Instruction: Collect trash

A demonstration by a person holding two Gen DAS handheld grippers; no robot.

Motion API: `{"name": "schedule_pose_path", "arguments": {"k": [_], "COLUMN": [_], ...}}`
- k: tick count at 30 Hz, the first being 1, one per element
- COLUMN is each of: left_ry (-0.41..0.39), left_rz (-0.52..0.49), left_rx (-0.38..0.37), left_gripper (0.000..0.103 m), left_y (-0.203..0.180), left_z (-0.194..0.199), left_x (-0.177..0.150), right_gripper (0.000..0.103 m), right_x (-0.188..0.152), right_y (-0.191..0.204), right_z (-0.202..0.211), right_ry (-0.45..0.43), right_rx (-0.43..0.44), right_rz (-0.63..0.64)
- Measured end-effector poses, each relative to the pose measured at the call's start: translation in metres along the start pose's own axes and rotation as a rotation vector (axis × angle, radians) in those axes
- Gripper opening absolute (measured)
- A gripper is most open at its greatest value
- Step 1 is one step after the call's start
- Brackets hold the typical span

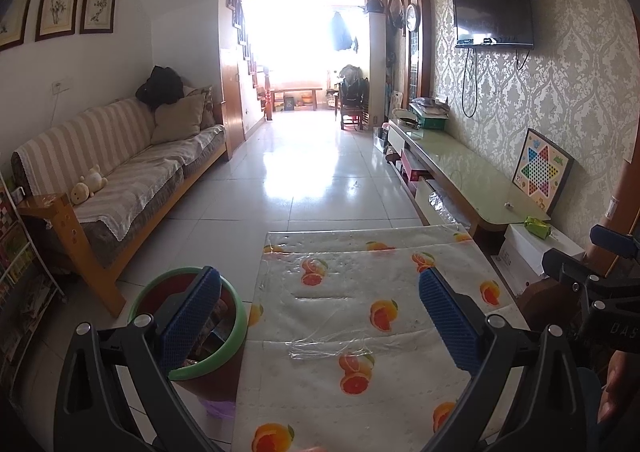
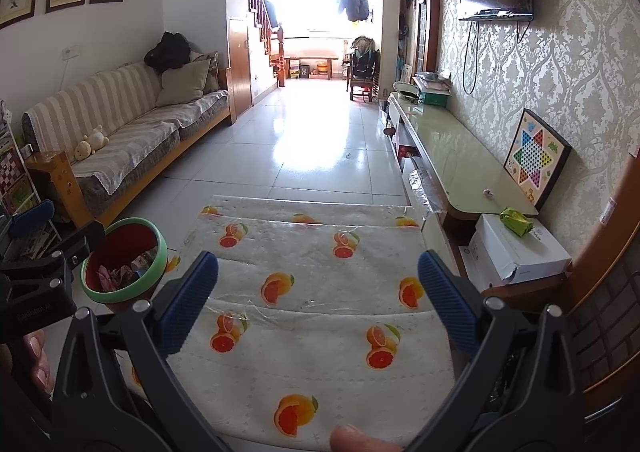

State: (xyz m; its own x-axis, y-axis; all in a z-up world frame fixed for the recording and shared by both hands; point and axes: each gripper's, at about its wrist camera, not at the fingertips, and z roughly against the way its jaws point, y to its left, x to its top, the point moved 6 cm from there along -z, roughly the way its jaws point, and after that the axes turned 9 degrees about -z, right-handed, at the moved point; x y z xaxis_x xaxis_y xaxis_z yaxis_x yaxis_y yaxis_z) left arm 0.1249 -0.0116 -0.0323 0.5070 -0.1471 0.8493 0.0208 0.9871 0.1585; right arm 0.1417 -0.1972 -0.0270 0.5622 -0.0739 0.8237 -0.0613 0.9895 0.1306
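Observation:
A red bin with a green rim (image 1: 236, 328) stands on the floor left of a table (image 1: 360, 316) covered in an orange-fruit cloth; it holds crumpled wrappers (image 2: 120, 272). The bin also shows in the right wrist view (image 2: 160, 248). My left gripper (image 1: 320, 316) is open and empty, its left finger over the bin's rim. My right gripper (image 2: 318, 296) is open and empty above the table (image 2: 320, 284). A crumpled green wrapper (image 2: 516, 221) lies on a white box (image 2: 516, 252) to the right; it also shows in the left wrist view (image 1: 538, 227).
A striped sofa (image 1: 120, 171) with a plush toy lines the left wall. A low glass-topped cabinet (image 1: 460, 167) runs along the right wall, with a checkers board (image 1: 540, 169) leaning on it. Tiled floor (image 1: 304, 171) stretches ahead.

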Motion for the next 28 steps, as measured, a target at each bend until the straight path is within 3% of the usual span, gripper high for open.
{"name": "schedule_pose_path", "arguments": {"k": [13, 28], "left_ry": [-0.018, -0.001], "left_rz": [0.005, 0.029], "left_rx": [0.042, 0.018], "left_gripper": [0.095, 0.095], "left_y": [-0.0002, 0.0006], "left_z": [0.0032, -0.0007], "left_x": [0.0048, -0.0007], "right_gripper": [0.098, 0.098], "right_x": [-0.0027, -0.0046], "right_y": [0.0030, 0.0054], "right_z": [-0.0023, -0.0041], "right_ry": [0.009, 0.015], "right_rx": [-0.002, -0.008], "right_rz": [0.009, 0.013]}}
